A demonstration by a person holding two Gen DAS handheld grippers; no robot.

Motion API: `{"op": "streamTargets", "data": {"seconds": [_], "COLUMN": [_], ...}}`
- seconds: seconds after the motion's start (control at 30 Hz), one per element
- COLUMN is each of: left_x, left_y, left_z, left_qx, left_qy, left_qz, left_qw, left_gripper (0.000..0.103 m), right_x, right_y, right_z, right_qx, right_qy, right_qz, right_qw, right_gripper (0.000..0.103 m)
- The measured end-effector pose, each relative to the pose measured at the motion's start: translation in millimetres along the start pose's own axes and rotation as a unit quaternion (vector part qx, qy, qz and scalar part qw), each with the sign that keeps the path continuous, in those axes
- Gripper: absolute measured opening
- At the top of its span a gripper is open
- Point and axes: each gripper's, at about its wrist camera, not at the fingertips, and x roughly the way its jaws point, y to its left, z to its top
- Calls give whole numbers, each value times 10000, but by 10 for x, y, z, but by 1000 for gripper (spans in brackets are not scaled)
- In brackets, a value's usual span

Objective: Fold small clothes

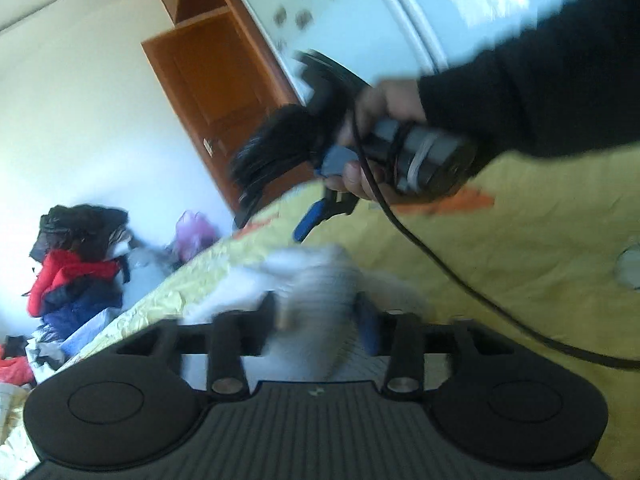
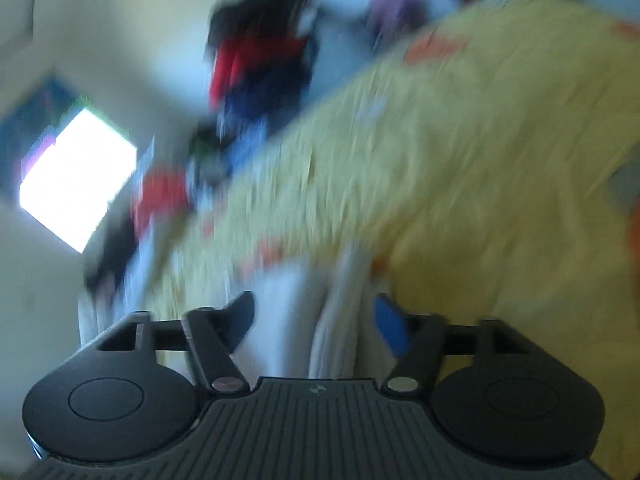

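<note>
Two hand-held grippers over a yellow bedspread (image 1: 520, 248), both views smeared by motion. Left gripper (image 1: 320, 320): jaws apart, a white garment (image 1: 316, 276) bunched between them on the bed; whether the pads press it cannot be told through the blur. Right gripper (image 2: 316, 320): jaws apart, pale ribbed cloth (image 2: 344, 320) lying between the fingers without visible pinch; it also shows in the left view (image 1: 280, 200), carried by a hand (image 1: 372, 140). Likely risks: the garment slumps out of shape if released unevenly; the trailing cable (image 1: 440, 268) may drag across the cloth and spoil a fold
</note>
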Motion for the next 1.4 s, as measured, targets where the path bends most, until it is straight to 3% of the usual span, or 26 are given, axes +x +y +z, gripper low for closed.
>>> {"op": "streamTargets", "data": {"seconds": [0.07, 0.13, 0.2, 0.3, 0.4, 0.43, 0.47, 0.5, 0.57, 0.6, 0.67, 0.73, 0.83, 0.87, 0.9, 0.97, 1.03, 1.23, 1.4], "left_x": [-267, -460, -467, -439, -344, -296, -225, -152, -126, -136, -161, -102, -40, -14, -34, -19, -94, -168, -202], "left_y": [197, 313, 414, 328, 385, 384, 390, 389, 362, 351, 359, 387, 248, 246, 274, 384, 442, 419, 179], "left_z": [-115, -269, -428, -639, -722, -705, -702, -716, -688, -645, -589, -682, -734, -737, -732, -718, -710, -730, -695], "left_qx": [-95, -85, 74, 354, 259, 220, 188, 163, 272, 296, 214, 281, 664, 734, 686, 583, 602, 835, 1080], "left_qy": [-324, -314, 151, 741, 876, 894, 891, 905, 925, 838, 787, 723, 655, 675, 692, 722, 706, 620, 534], "left_qz": [260, 508, 669, 958, 1068, 1057, 1041, 1038, 1096, 1072, 942, 939, 1059, 1094, 1099, 1090, 1085, 1183, 1164], "left_qw": [9991, 9982, 9976, 9920, 9901, 9901, 9904, 9903, 9893, 9903, 9922, 9926, 9900, 9890, 9891, 9897, 9898, 9875, 9859], "left_gripper": [90, 90, 90, 90, 90, 90, 89, 79, 51, 41, 37, 36, 36, 36, 36, 38, 40, 44, 44], "right_x": [-93, -58, 67, 385, 700, 773, 846, 856, 820, 785, 501, 385, 585, 613, 578, 482, 274, -383, -463], "right_y": [72, 245, 421, 543, 458, 451, 458, 455, 479, 508, 588, 471, 203, 189, 204, 222, 261, 373, 416], "right_z": [40, 45, 47, -2, -39, -65, -114, -158, -168, -99, 25, 180, 125, 49, -12, -42, -92, -372, -749], "right_qx": [45, -195, -588, -1014, -1025, -1074, -1206, -1380, -1540, -1576, -1937, -1829, -1615, -1667, -1649, -1307, -999, -1023, -1348], "right_qy": [-205, -29, 320, 803, 1137, 1208, 1235, 1236, 1201, 1155, 830, 720, 1166, 1137, 945, 841, 644, 567, 1169], "right_qz": [158, 319, 310, -36, -508, -557, -606, -656, -645, -583, -576, -603, -984, -991, -974, -870, -630, -221, -587], "right_qw": [9997, 9993, 9973, 9916, 9869, 9853, 9831, 9805, 9786, 9790, 9758, 9786, 9750, 9744, 9769, 9840, 9909, 9929, 9822], "right_gripper": [70, 70, 71, 71, 71, 67, 47, 41, 16, 16, 15, 15, 15, 27, 31, 57, 65, 64, 63]}}
